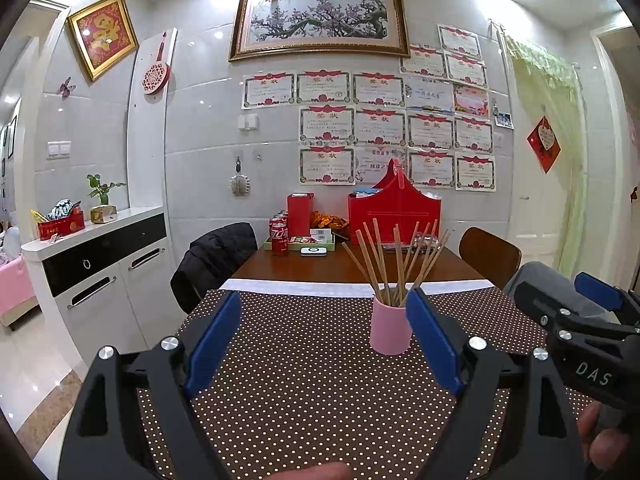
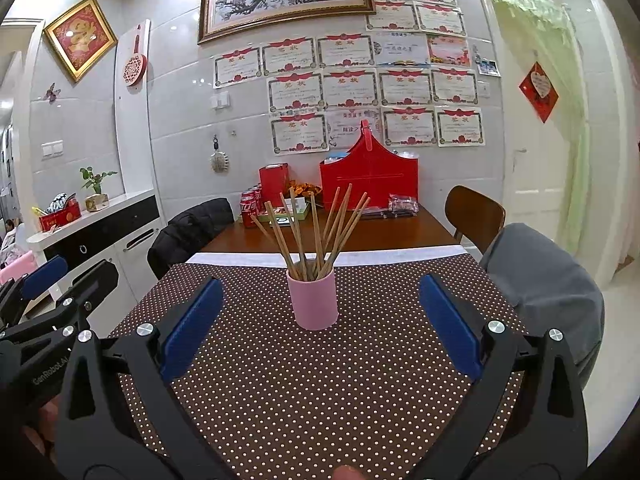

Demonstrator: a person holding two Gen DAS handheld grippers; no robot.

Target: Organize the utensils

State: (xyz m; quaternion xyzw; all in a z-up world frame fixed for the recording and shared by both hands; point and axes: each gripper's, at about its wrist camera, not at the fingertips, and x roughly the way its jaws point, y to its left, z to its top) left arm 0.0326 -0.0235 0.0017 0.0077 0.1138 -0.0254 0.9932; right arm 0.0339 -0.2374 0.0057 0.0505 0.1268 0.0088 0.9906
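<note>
A pink cup stands upright on the brown polka-dot tablecloth. Several wooden chopsticks stand in it, fanned out. My left gripper is open and empty, short of the cup, which sits by its right finger. My right gripper is open and empty, with the cup ahead between its fingers. Each gripper shows at the edge of the other's view: the right gripper and the left gripper.
Beyond the cloth, the wooden table holds red cola cans, a red box, a red basket and a tray. A jacket-draped chair stands left, a wooden chair right, a white cabinet far left.
</note>
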